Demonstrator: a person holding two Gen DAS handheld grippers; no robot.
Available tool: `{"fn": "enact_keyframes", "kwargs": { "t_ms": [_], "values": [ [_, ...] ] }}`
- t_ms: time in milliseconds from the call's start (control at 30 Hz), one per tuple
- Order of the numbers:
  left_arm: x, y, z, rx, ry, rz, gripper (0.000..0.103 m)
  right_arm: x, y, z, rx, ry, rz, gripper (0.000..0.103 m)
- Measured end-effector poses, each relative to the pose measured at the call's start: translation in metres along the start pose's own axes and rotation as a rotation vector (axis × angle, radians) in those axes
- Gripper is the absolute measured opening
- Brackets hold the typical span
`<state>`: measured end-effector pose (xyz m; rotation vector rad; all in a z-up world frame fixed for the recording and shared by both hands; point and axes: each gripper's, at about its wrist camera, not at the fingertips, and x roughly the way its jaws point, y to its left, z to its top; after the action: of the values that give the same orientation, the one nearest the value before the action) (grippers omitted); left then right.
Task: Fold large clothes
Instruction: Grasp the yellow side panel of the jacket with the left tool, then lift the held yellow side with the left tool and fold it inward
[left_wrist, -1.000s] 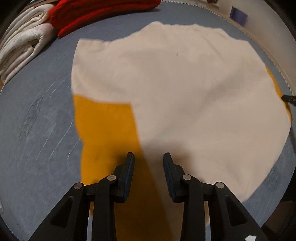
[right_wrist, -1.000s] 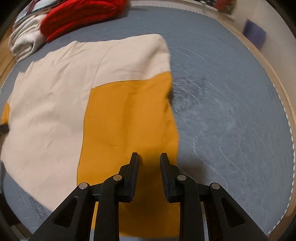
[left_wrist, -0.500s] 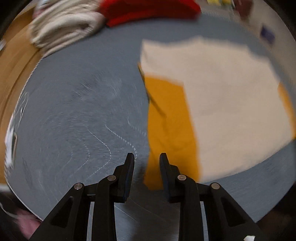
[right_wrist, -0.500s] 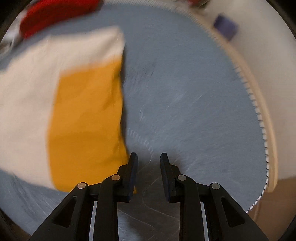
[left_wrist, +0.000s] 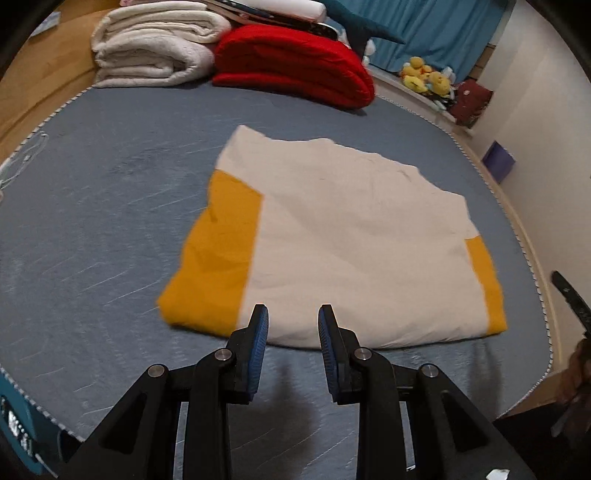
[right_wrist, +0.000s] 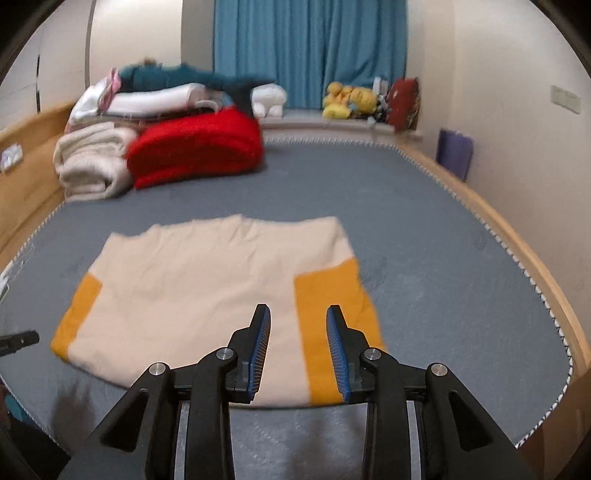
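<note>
A large cream garment with orange side panels (left_wrist: 351, 240) lies folded flat on the grey-blue bed cover (left_wrist: 92, 229). My left gripper (left_wrist: 291, 308) hovers above the garment's near edge, jaws apart with nothing between them. In the right wrist view the same garment (right_wrist: 207, 280) spreads out below and ahead. My right gripper (right_wrist: 297, 308) hangs over its near right part, jaws opening and empty. The other gripper's tip shows at the right edge of the left view (left_wrist: 569, 295) and at the left edge of the right view (right_wrist: 18, 339).
A folded red blanket (right_wrist: 195, 147) and rolled cream blankets (right_wrist: 92, 166) lie at the bed's far end. Plush toys (right_wrist: 347, 99) sit on a ledge below a blue curtain (right_wrist: 310, 48). A wooden bed frame (right_wrist: 517, 251) runs along the right, with a purple box (right_wrist: 454, 151) by the wall.
Both grippers have lifted up and back from the garment, so the whole folded piece and the room now show. The right jaws stand a little wider.
</note>
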<state>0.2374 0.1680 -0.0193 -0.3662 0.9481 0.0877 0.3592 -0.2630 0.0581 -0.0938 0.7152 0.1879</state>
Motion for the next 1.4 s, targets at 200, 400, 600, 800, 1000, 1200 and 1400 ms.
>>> {"fn": "enact_keyframes", "kwargs": {
  "t_ms": [200,400,600,800,1000,1200,1400],
  "values": [
    [0.036,0.012,-0.004,-0.127,0.122,-0.047,0.026,0.019,0.033,-0.008,-0.094,0.032,-0.005,0.033],
    [0.080,0.041,-0.017,-0.367,0.287,-0.083,0.053,0.024,0.047,-0.014,-0.087,0.070,0.016,0.033],
    [0.103,0.083,-0.031,-0.669,0.325,-0.097,0.063,0.035,0.051,-0.020,-0.078,0.133,0.053,0.033],
    [0.110,0.102,-0.030,-0.809,0.268,-0.126,0.066,0.042,0.053,-0.028,-0.127,0.176,0.052,0.033],
    [0.115,0.111,-0.027,-0.869,0.192,-0.157,0.071,0.044,0.054,-0.033,-0.153,0.197,0.041,0.033],
    [0.118,0.112,-0.017,-0.841,0.150,-0.136,0.041,0.049,0.054,-0.036,-0.117,0.228,0.061,0.033],
    [0.101,0.097,-0.001,-0.743,0.106,-0.159,0.013,0.054,0.070,-0.040,-0.122,0.240,0.094,0.033]
  ]
}}
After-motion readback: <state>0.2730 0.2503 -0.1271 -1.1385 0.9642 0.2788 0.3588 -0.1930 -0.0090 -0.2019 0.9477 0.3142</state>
